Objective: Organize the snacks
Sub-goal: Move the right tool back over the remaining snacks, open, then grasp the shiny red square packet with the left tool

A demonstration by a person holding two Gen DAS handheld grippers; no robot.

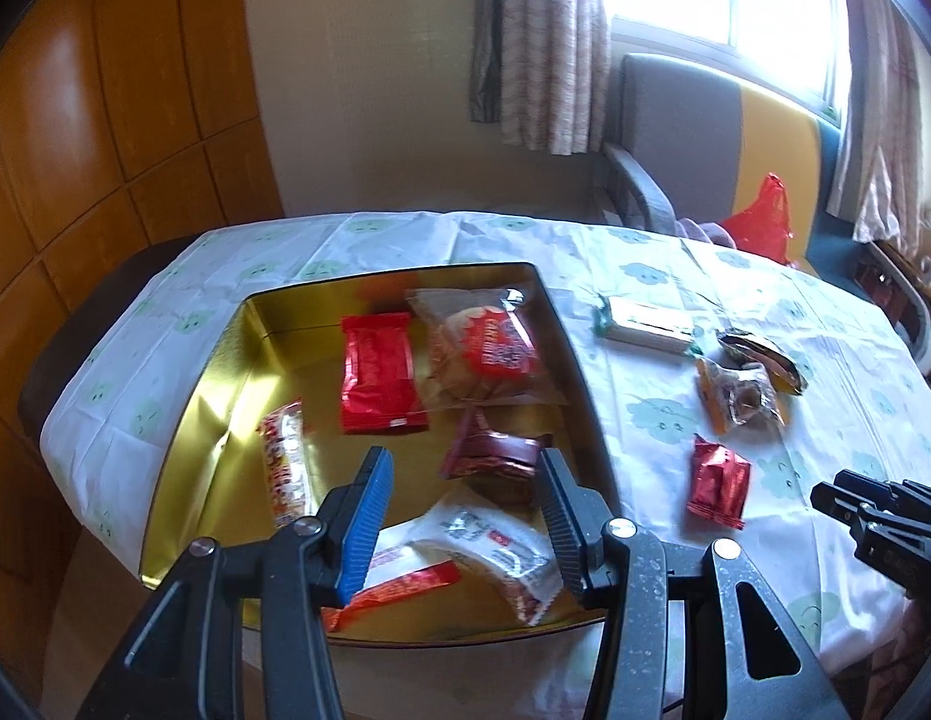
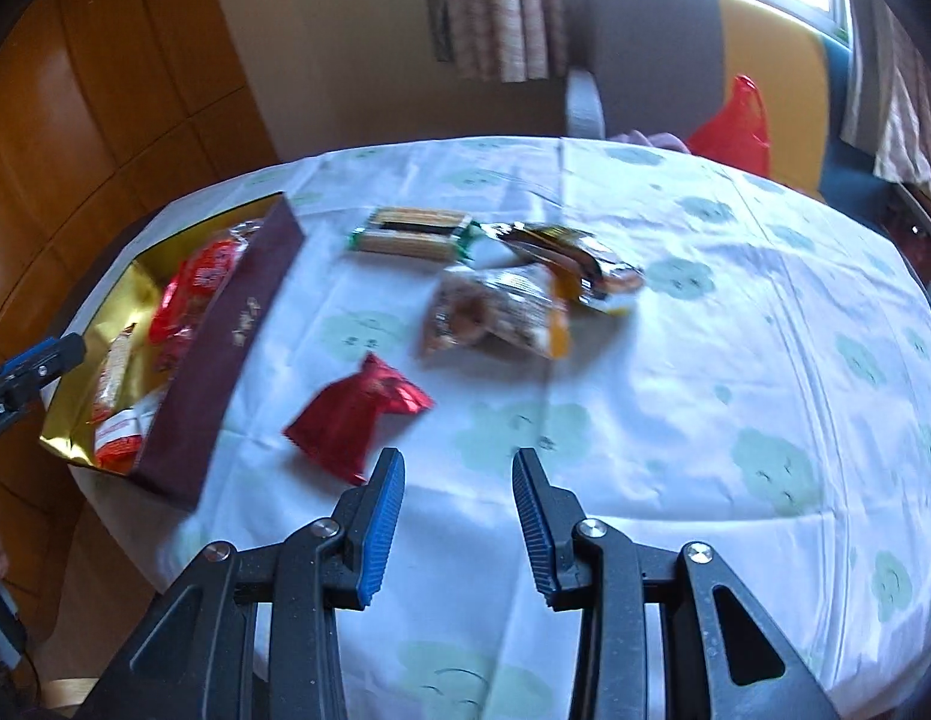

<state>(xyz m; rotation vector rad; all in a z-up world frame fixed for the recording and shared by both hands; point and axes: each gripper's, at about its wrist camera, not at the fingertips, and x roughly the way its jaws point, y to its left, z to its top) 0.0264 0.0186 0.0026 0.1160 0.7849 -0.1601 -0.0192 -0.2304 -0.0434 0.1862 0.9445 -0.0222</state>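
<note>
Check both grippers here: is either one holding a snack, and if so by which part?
Nothing is held. The left gripper hangs open above the gold box, with no packet between its fingers. The right gripper is open over the tablecloth, just short of the red packet.

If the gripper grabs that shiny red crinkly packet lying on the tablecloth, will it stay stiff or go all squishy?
The small shiny red foil packet would probably crumple, since its wrapper already looks creased and puffed. It seems light for its size, so a push may slide it over the white cloud-print tablecloth. Its glossy foil could slip between the open right gripper fingers.
</note>
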